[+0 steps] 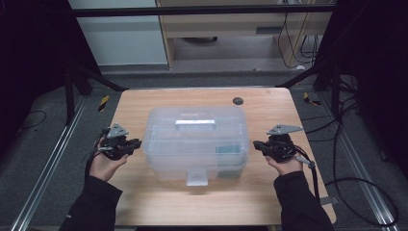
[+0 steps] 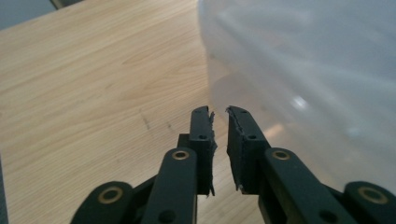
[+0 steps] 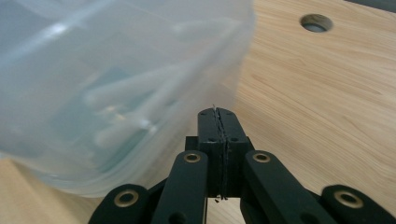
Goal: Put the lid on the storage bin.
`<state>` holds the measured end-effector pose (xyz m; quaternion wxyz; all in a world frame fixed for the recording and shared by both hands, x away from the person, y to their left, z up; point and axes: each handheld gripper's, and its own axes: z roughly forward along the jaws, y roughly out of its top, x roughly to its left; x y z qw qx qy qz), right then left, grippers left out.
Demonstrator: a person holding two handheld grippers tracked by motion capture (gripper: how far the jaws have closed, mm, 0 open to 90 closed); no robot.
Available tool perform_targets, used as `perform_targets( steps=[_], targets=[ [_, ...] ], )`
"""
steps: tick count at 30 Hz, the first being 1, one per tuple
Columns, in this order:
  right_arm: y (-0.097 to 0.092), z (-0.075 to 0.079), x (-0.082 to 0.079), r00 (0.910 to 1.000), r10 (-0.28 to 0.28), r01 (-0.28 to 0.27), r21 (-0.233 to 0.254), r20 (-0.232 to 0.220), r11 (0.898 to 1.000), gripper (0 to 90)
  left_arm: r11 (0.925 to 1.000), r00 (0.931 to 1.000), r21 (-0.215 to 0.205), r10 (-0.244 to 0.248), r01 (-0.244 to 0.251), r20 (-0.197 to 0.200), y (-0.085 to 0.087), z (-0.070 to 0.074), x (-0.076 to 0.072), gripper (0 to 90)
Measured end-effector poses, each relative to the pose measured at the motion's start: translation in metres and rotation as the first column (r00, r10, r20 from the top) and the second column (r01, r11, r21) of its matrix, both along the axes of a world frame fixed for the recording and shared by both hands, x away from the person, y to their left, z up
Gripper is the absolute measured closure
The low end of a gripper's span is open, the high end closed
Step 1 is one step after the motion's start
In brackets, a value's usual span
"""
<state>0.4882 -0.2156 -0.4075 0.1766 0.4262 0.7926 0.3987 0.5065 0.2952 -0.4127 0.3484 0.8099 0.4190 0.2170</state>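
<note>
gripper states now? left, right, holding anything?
Left gripper: open a narrow gap, nothing between the jaws, beside the clear box.
Right gripper: shut, empty, beside the box.

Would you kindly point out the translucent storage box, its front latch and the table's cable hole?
Translucent storage box [image 1: 166, 127], high view, lid's left part.
Front latch [image 1: 197, 177], high view, flap's middle.
Cable hole [image 3: 316, 22], right gripper view, opening's centre.

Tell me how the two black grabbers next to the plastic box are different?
The left gripper has a small gap between its fingers; the right gripper has them pressed shut. The left sits at the clear box's left end, the right at its right end. Both hold nothing and aim at the box.
</note>
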Motion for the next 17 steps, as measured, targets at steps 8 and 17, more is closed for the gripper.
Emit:
perform_targets(
  steps=[8,17],
  targets=[
    [-0.017,-0.017,0.007,0.9936,-0.111,0.112,-0.035,0.020,0.993,77.3,0.9969,0.9967,0.013,0.078,-0.078,0.023,0.014,-0.012,0.007,57.7],
    [-0.040,-0.038,0.016,0.9755,-0.219,0.220,-0.074,0.021,0.973,48.6,0.9901,0.9902,0.015,0.139,-0.139,0.012,0.029,-0.026,0.014,39.5]
  ],
)
